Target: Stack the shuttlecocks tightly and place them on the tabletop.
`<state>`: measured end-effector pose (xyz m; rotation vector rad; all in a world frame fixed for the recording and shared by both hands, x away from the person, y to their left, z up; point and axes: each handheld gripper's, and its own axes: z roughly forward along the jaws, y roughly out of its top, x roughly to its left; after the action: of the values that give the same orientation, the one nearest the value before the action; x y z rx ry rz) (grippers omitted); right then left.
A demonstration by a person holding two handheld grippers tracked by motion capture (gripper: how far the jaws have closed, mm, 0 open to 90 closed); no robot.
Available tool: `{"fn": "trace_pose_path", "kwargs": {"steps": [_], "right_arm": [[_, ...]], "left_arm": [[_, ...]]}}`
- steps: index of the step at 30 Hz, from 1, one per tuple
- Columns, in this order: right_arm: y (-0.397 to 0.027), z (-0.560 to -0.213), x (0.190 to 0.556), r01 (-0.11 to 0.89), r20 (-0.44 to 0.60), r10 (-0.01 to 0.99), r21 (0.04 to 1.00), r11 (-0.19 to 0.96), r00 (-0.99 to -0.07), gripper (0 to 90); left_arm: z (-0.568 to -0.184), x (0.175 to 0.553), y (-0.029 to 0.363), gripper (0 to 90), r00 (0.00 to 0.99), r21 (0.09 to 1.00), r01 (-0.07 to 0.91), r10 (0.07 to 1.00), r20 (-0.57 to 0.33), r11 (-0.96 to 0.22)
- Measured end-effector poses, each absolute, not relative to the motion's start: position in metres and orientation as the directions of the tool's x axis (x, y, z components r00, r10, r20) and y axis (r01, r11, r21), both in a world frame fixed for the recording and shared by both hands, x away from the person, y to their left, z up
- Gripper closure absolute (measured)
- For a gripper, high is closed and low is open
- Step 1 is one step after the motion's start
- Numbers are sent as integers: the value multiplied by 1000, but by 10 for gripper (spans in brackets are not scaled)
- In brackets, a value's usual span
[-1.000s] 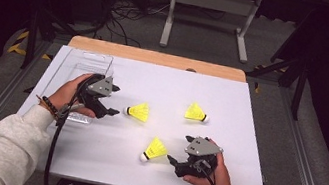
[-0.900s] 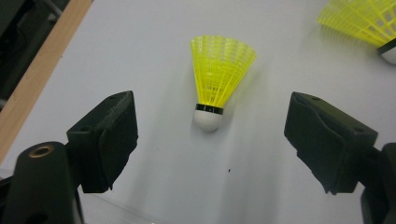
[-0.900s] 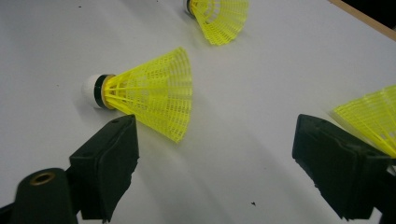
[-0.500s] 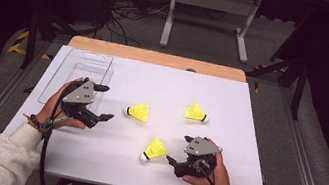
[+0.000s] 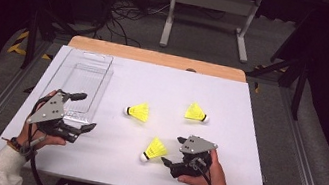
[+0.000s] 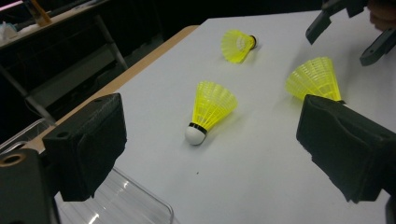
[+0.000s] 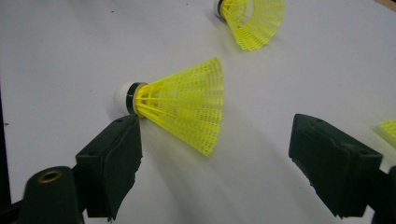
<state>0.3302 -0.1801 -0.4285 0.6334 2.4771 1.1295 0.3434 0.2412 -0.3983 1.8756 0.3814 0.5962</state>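
hovering wide by the nearest shuttlecock (image 5: 155, 149), right tongs (image 5: 169, 157) grip nothing; left tongs (image 5: 84, 111) have just opened, empty.

In the left gripper view, the near shuttlecock (image 6: 314, 78) is lying with its cork tip hiding behind a black jaw, and the clear plastic tray (image 6: 126, 205) is running off the bottom edge, so just one rounded corner is showing. The right gripper (image 6: 348, 28) is being cropped by the top right corner. In the right gripper view, the far shuttlecock (image 7: 252, 18) is being cut by the top edge, and another shuttlecock (image 7: 388, 129) is barely peeking in at the right edge.
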Motion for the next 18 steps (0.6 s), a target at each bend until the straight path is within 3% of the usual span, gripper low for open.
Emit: {"fn": "trace_pose_path", "kwargs": {"steps": [12,18], "right_arm": [[-167,-439,341,282,-75,496,746,604,-865,181],[-161,-444,343,275,-69,464,726,631,-883,282]], "left_arm": [[-424,317,273,57,813,936,76,565,141,-344],[-430,310,286,56,800,928,101,584,138,-358]]}}
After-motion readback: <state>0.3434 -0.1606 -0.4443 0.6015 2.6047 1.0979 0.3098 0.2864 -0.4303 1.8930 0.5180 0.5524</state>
